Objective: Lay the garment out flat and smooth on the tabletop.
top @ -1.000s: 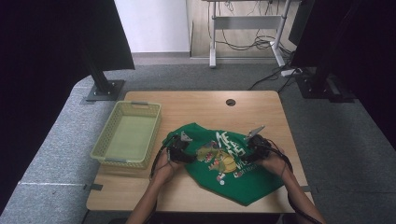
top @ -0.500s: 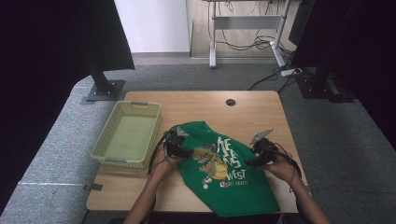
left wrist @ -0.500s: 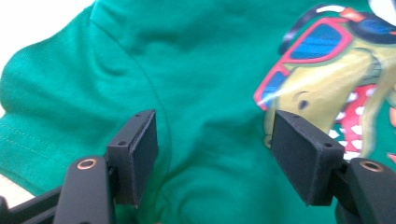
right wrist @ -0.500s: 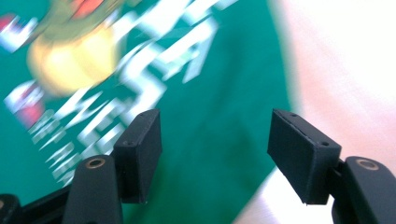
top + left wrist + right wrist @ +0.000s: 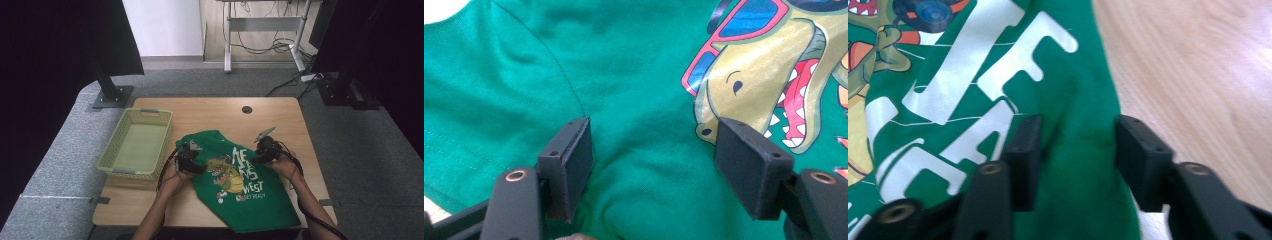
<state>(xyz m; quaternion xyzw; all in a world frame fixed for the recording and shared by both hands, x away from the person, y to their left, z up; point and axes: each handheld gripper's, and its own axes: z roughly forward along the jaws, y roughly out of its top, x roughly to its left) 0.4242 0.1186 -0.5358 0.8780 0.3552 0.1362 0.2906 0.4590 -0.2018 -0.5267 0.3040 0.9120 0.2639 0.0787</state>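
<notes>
1. Spreading green dinosaur T-shirt (image 5: 240,185) print-up on desk (image 5: 280,115), beside empty basket (image 5: 137,145).
2. Left gripper (image 5: 651,170) jaws apart over fabric.
3. Right gripper (image 5: 1075,155) just closing on shirt edge; pads not yet pinching.
4. Folding, binning likely remain.

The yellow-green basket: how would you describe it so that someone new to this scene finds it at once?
Start at the light wooden table and go to its left edge. There stands the yellow-green plastic lattice basket, rectangular and open-topped, just left of the green dinosaur-print T-shirt. It is the one rigid container on the table; the shirt lies flat.
</notes>
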